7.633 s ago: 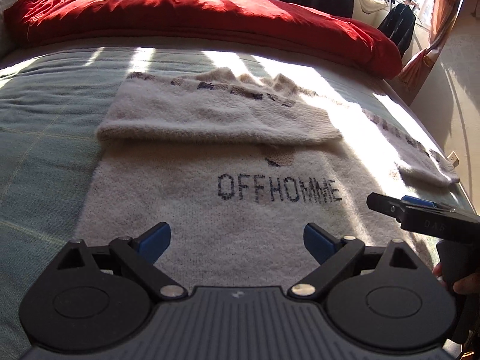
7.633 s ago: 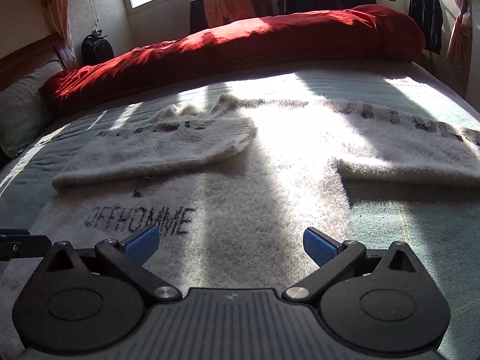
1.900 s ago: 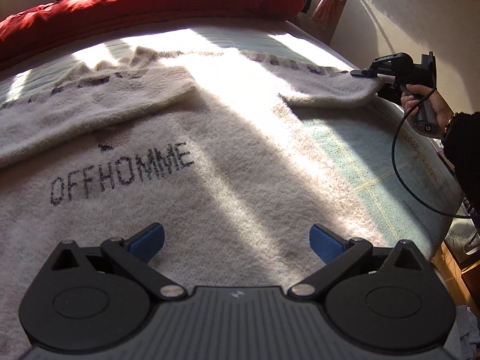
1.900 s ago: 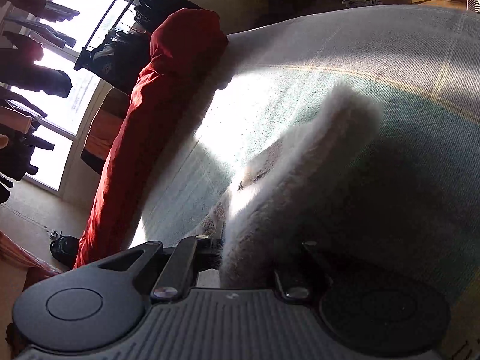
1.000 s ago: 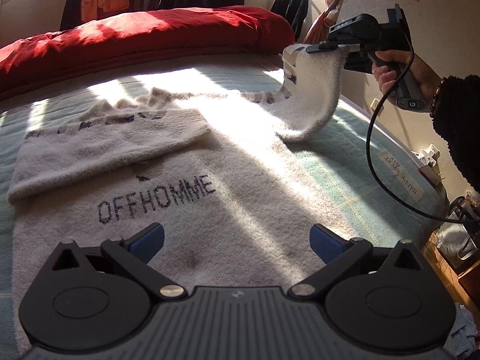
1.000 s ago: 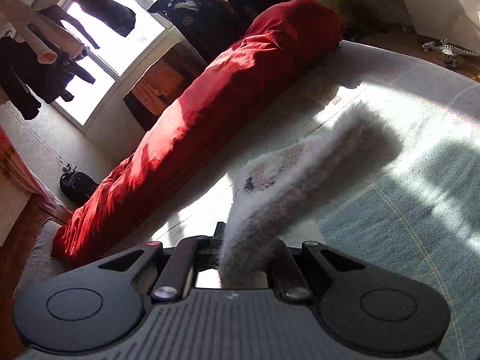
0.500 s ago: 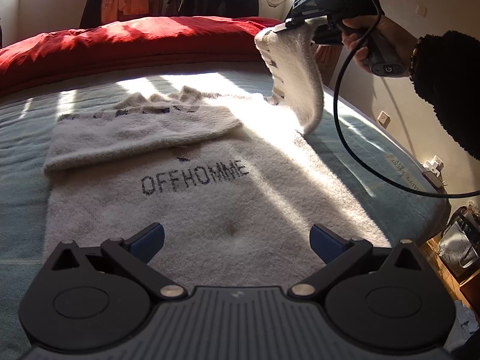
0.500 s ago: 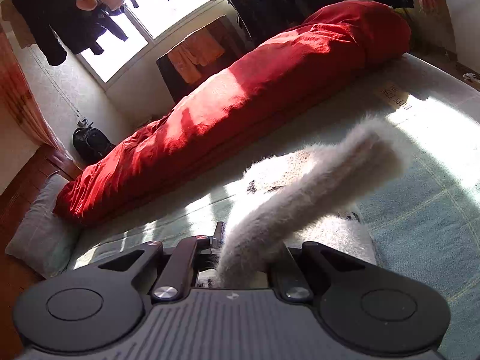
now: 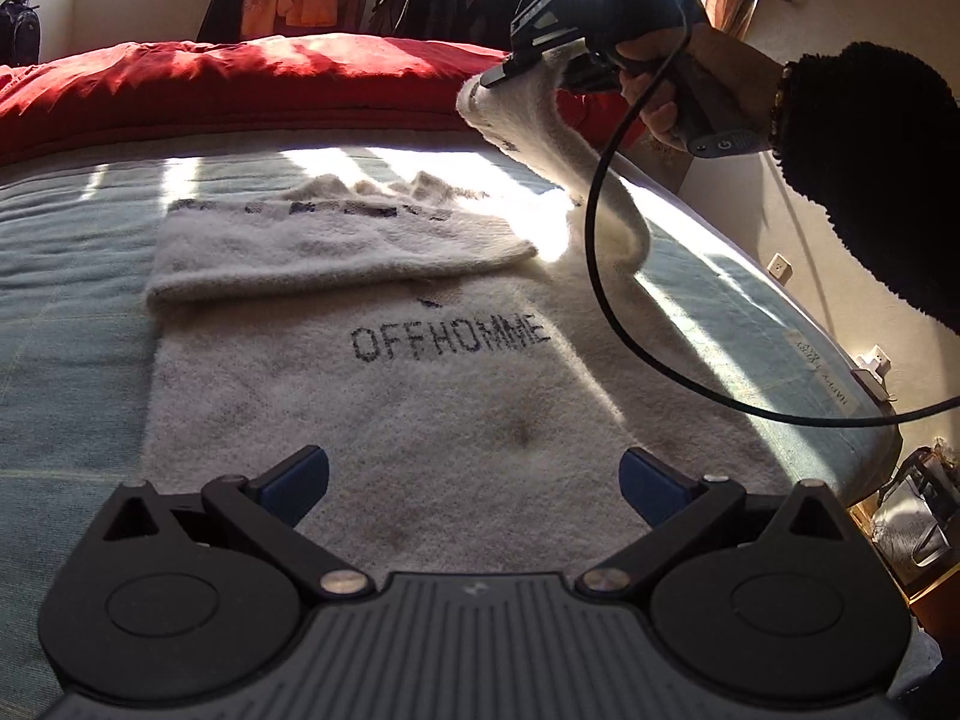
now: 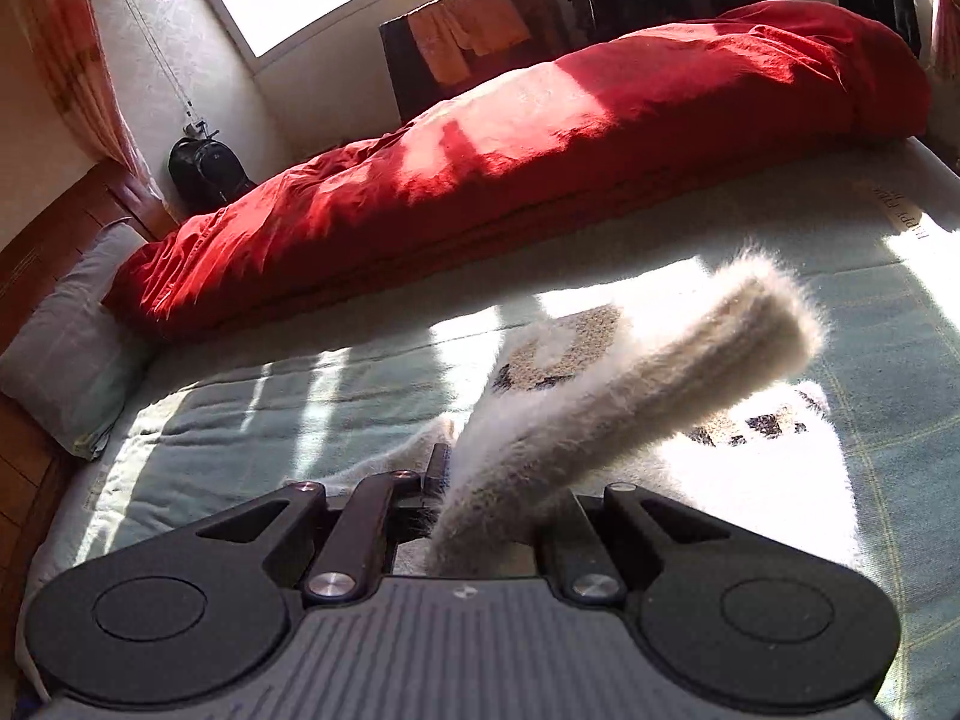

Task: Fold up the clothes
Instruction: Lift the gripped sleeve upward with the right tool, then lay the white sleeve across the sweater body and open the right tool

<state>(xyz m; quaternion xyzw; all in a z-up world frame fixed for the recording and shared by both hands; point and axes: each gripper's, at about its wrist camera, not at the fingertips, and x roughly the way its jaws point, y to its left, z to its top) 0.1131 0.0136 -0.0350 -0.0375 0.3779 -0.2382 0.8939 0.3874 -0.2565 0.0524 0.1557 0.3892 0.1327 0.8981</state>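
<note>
A fluffy cream sweater lettered OFFHOMME lies flat on the bed. Its left sleeve is folded across the chest. The right sleeve is lifted off the bed, and my right gripper is shut on its cuff, held by a hand in a black fuzzy sleeve. In the right wrist view that cuff sticks out from between the shut fingers of my right gripper. My left gripper hovers open over the sweater's hem with nothing between its blue pads.
A pale green bedspread covers the bed, with a rolled red duvet along its far side and a grey pillow at the headboard. The bed's edge runs at the right. A black cable hangs from the right gripper.
My right gripper has carried the sleeve up and leftward over the sweater's body. The left gripper's view has shifted, so the sweater sits further right in it; it stays open.
</note>
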